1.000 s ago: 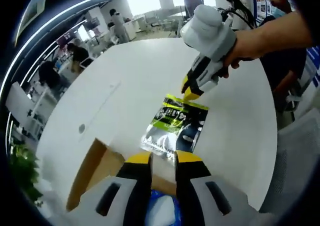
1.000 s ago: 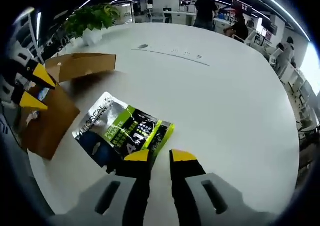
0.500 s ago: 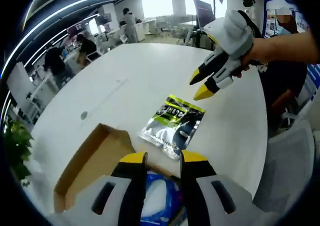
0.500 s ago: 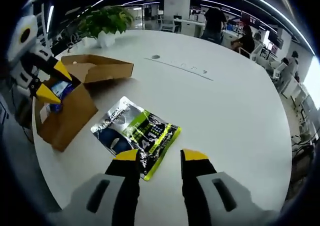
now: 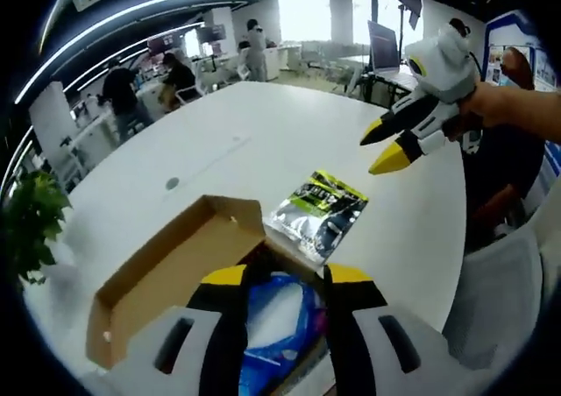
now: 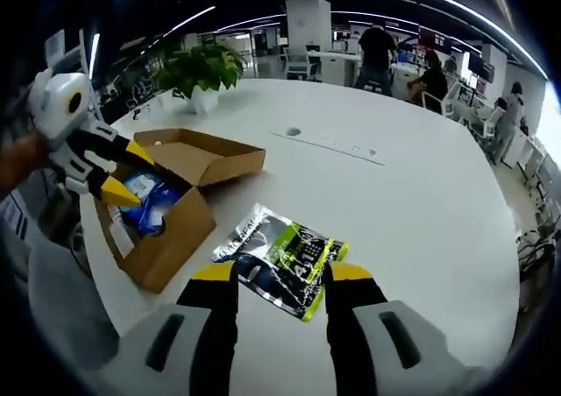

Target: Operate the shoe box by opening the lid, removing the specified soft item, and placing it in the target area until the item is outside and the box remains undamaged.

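Right gripper [image 6: 273, 272] first: its two yellow-tipped jaws stand parted with nothing between them, hovering above the table, and just beyond the tips lies the shiny pouch [image 6: 282, 259], flat on the white table [image 6: 421, 194], outside the box. Its long axis runs across the jaws at a slant, silver end away to the left of the tips, green end close in toward the right jaw, so this gripper is plainly the nearer one to it. Further out to the left sits the cardboard box [image 6: 166, 238], lid folded open and back, with a blue bag [image 6: 145, 205] showing inside. Over to the left gripper [image 5: 276, 278]: jaws also spread and empty, poised right over the open box [image 5: 166, 273], the blue bag [image 5: 273, 321] directly under and between the tips. From these fingers the pouch [image 5: 320, 214] lies straight ahead past the box's far edge, touching or nearly touching that edge; I can't tell which. Beyond it, up to the right, the right gripper [image 5: 386, 146] hangs in the air, held in a hand [image 5: 495, 107], jaws apart. Judging from this, the soft item looks delivered, and the box shows no damage that I can see. Far off: a potted plant [image 6: 200, 67] and people at desks.
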The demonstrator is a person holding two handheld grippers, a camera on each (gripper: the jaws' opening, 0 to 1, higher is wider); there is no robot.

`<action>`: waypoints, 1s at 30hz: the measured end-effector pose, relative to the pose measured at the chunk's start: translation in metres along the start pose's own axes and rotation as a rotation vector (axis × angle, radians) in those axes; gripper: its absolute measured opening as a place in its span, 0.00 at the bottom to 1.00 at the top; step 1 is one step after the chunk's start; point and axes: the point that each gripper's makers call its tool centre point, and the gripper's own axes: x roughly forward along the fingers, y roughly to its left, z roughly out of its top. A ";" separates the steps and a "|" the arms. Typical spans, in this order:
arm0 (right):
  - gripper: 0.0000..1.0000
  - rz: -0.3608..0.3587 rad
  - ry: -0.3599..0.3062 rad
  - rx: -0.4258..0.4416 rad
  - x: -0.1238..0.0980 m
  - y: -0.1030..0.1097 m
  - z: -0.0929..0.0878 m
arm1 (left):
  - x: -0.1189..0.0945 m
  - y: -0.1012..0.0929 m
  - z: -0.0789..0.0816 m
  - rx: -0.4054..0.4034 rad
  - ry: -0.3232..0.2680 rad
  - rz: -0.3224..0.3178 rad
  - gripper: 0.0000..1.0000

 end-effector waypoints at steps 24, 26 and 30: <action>0.41 0.149 -0.023 -0.019 -0.001 0.092 0.011 | -0.067 0.048 -0.057 -0.117 -0.021 0.136 0.37; 0.41 0.161 -0.022 -0.022 0.002 0.099 0.012 | -0.071 0.051 -0.064 -0.126 -0.017 0.146 0.37; 0.42 0.186 -0.027 -0.033 0.008 0.113 0.016 | -0.079 0.058 -0.076 -0.146 -0.012 0.165 0.37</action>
